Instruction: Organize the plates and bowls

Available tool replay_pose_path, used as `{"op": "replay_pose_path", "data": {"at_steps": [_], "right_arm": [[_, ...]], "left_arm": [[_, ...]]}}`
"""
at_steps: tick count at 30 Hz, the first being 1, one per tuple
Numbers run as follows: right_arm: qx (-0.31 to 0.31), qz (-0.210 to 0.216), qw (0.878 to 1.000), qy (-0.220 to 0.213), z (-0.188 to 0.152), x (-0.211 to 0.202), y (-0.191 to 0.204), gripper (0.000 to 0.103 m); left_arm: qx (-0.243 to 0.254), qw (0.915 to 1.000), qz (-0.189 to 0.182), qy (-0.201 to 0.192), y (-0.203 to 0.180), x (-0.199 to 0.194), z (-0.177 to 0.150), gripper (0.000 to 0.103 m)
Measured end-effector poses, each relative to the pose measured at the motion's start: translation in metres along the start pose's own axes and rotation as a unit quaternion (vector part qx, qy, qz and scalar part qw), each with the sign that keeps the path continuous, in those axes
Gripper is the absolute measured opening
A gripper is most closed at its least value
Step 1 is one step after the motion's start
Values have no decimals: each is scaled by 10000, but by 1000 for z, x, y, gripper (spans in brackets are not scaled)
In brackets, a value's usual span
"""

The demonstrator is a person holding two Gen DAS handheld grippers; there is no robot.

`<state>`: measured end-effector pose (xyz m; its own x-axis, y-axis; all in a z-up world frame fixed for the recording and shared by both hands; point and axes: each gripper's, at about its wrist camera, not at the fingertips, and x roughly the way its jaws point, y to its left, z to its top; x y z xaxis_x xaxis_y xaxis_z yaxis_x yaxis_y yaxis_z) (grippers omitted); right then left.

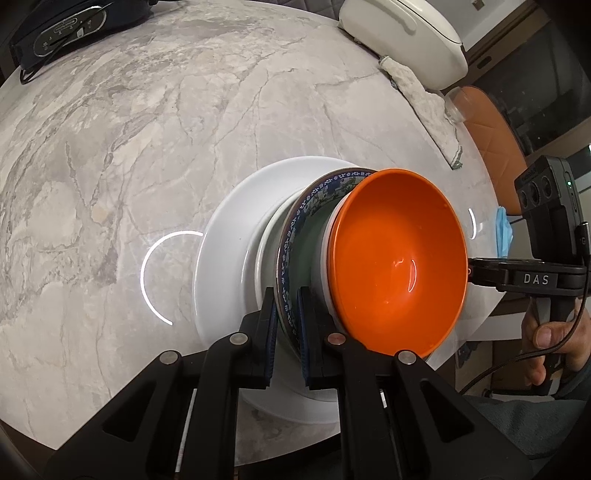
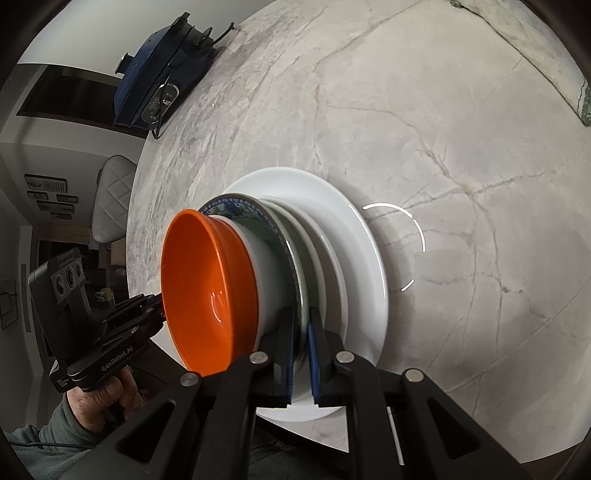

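Note:
An orange bowl (image 1: 399,266) (image 2: 207,288) sits nested in a white bowl (image 2: 266,269) on a blue-patterned plate (image 1: 295,225) (image 2: 236,206). My left gripper (image 1: 287,328) is shut on the near rim of that plate. On the opposite rim my right gripper (image 2: 301,350) is shut too. Each gripper shows in the other's view, its tips hidden behind the orange bowl. Under the stack a large white plate (image 1: 225,258) (image 2: 365,251) lies on the marble table (image 1: 147,147), with a smaller white plate (image 2: 328,258) on it. Whether the patterned plate touches them I cannot tell.
A white appliance (image 1: 402,33) and a crumpled cloth (image 1: 424,107) lie at the table's far right edge. A dark blue appliance (image 1: 62,26) (image 2: 159,85) stands at the far left. An orange chair (image 1: 491,140) stands past the table's right edge, a white chair (image 2: 114,192) beyond the other.

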<state>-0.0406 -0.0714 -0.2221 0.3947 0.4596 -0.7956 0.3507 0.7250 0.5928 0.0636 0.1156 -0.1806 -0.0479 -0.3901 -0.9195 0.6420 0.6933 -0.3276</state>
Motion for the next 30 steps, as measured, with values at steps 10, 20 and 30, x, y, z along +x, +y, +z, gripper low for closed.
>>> {"op": "replay_pose_path", "data": {"at_steps": [10, 20, 30], "right_arm": [[-305, -308, 9990, -114, -5, 0, 11, 11], [-845, -732, 9937, -87, -5, -5, 22, 32], [-1394, -340, 9895, -153, -7, -31, 10, 63]], "left_arm": [[-67, 9995, 139, -293, 3, -9, -11, 20], [-665, 9935, 610, -700, 13, -32, -22, 60], [-1254, 9576, 1955, -1703, -38, -98, -45, 60]]}}
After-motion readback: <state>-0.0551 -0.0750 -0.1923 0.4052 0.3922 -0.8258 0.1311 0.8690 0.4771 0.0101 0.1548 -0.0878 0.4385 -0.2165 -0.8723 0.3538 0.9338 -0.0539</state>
